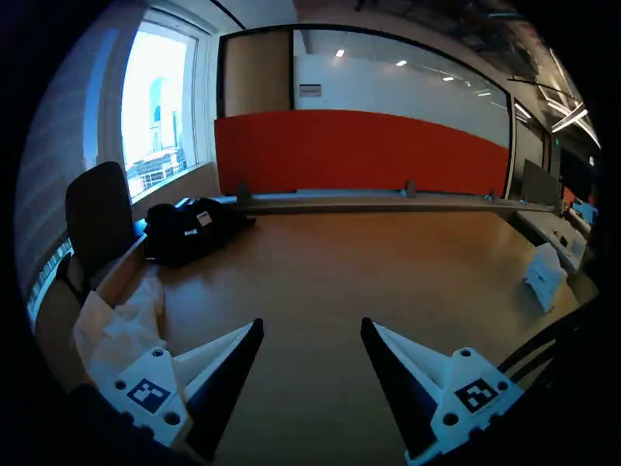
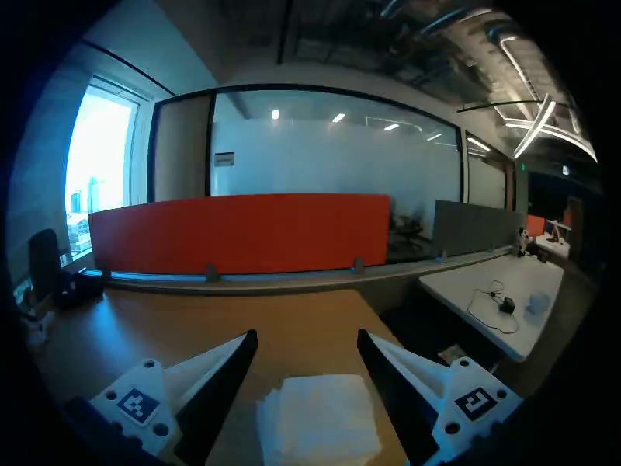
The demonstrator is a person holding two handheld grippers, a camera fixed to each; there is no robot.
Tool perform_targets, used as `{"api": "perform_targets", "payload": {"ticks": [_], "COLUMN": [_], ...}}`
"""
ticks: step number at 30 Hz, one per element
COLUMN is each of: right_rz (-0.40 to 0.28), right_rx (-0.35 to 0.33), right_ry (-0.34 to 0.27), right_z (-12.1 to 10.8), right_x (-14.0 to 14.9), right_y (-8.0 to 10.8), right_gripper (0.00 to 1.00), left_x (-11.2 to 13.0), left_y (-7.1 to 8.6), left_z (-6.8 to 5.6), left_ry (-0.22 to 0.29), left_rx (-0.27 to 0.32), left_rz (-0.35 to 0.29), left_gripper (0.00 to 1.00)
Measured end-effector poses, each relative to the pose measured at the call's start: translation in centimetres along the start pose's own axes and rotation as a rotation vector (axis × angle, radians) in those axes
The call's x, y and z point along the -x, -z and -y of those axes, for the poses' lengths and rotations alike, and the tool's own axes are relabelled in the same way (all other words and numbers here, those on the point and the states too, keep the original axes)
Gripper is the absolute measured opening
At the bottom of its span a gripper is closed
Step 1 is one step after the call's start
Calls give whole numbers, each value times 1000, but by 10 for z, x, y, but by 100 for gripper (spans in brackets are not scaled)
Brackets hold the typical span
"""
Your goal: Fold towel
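Observation:
A white towel [image 2: 320,419], folded into a thick square, lies on the wooden table [image 2: 194,326] near its right edge, low between the fingers of my right gripper [image 2: 307,335]. That gripper is open and hovers above the towel without touching it. In the left gripper view the same folded towel [image 1: 545,273] rests far off at the table's right edge. My left gripper [image 1: 312,323] is open over bare wood [image 1: 349,264], with nothing between its fingers.
A black bag [image 1: 190,227] sits at the table's far left by a dark chair [image 1: 97,213]. Crumpled pale paper [image 1: 124,326] lies beside my left finger. An orange divider [image 1: 357,151] bounds the far edge. A white desk [image 2: 504,303] with a cable stands to the right.

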State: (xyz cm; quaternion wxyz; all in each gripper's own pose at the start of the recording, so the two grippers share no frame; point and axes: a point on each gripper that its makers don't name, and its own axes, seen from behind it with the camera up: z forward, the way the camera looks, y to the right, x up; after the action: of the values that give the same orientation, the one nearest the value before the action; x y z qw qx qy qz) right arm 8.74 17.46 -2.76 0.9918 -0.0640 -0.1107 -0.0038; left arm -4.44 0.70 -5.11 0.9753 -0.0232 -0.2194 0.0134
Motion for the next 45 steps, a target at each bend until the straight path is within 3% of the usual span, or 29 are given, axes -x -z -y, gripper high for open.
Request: {"api": "perform_targets", "payload": {"ticks": [6,12,34,45], "right_rz": [-23,-53,-109,-108], "right_rx": [-6,-32,-160,-178], "right_ry": [13,26,38,29], "right_z": [14,40,169,197], "right_x": [-10,-25,-52,-51], "right_y": [-2,-5,-7,-10], "right_gripper": [99,99,99,99], "left_x": [-39,-62,-92,-100], "left_y": [0,0,-2,-2], "left_z": [6,6,-2,1], "left_ry": [19,25,58,85], "left_rx": [-9,-3,21,19], "left_rz": [-83,-130,-208,-241], "left_gripper": [93,93,93,93]}}
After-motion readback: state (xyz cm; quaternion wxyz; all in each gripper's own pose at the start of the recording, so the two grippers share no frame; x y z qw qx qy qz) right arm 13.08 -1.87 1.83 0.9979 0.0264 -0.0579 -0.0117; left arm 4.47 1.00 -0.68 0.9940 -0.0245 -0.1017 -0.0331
